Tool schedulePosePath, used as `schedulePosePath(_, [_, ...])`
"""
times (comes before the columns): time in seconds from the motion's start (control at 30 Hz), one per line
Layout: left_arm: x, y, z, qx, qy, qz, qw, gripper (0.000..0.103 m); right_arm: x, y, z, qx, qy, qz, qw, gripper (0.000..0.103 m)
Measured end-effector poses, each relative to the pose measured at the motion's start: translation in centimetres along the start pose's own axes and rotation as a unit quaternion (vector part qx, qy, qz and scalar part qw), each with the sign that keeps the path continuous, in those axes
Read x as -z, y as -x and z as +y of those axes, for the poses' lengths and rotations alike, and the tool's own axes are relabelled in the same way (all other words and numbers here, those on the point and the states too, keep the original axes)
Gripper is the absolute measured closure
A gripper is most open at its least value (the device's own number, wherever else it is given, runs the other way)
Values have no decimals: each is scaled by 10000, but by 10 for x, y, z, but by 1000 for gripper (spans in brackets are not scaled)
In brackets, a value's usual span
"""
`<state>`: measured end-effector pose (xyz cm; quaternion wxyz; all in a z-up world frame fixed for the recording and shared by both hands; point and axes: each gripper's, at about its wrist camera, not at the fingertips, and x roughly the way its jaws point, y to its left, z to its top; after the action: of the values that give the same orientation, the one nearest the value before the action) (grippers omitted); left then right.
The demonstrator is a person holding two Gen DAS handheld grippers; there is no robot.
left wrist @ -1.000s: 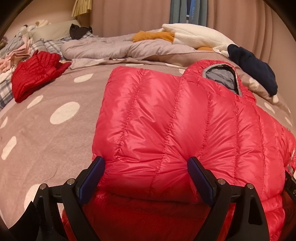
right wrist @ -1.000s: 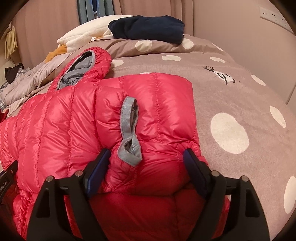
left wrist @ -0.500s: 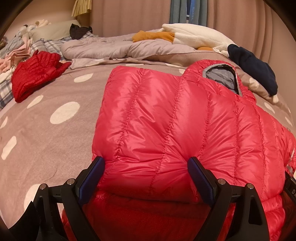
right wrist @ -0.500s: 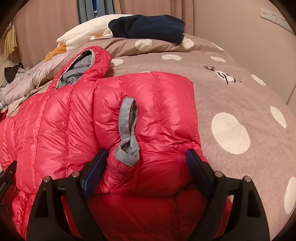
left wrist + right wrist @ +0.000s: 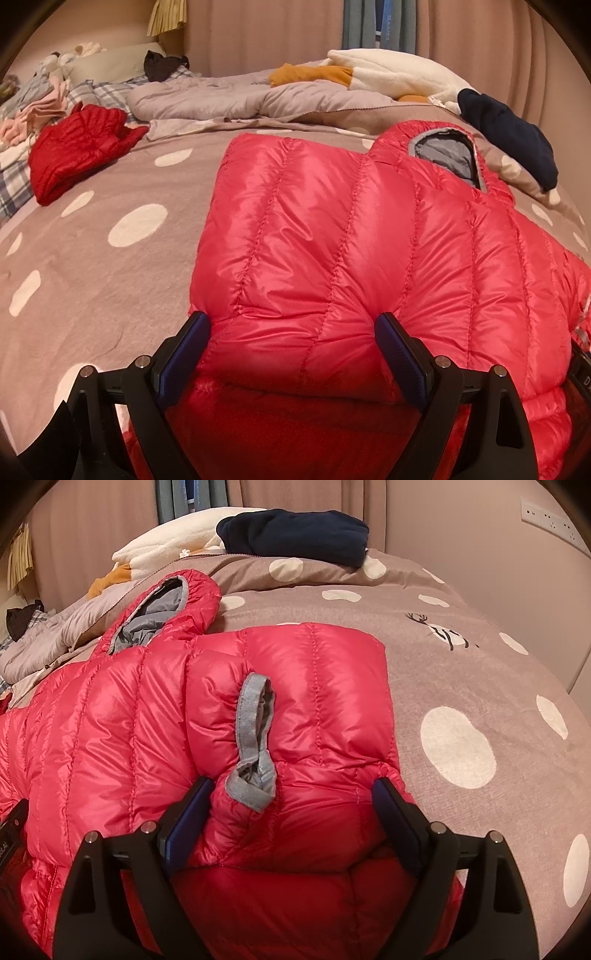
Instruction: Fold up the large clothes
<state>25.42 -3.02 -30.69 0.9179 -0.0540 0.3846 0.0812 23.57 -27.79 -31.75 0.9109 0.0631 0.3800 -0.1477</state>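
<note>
The red puffer jacket [image 5: 369, 258] is on the bed [image 5: 92, 295], sleeves folded in. Both hand-held grippers, left [image 5: 291, 354] and right [image 5: 291, 819], straddle its near hem, released. I'd pinch both layers evenly, then fold toward the hood [image 5: 166, 609].

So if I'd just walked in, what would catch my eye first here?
Probably the shiny red puffer jacket, folded on the polka-dot bedspread, with its grey-lined hood pointing away. Both wide-open grippers, left and right, straddle its near edge. Behind lie a navy garment and a smaller red jacket.
</note>
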Motion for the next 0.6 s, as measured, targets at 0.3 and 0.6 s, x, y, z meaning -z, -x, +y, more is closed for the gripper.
schedulePosePath(0.3, [-4,37,11,-425,-175,-98,9989,19,-10,17,4,289,300,244,9988,12])
schedulePosePath(0.6, [-39,139,63,94,315,-1074,9937,61,-59,97,-10,-515,80,-173,9985,7])
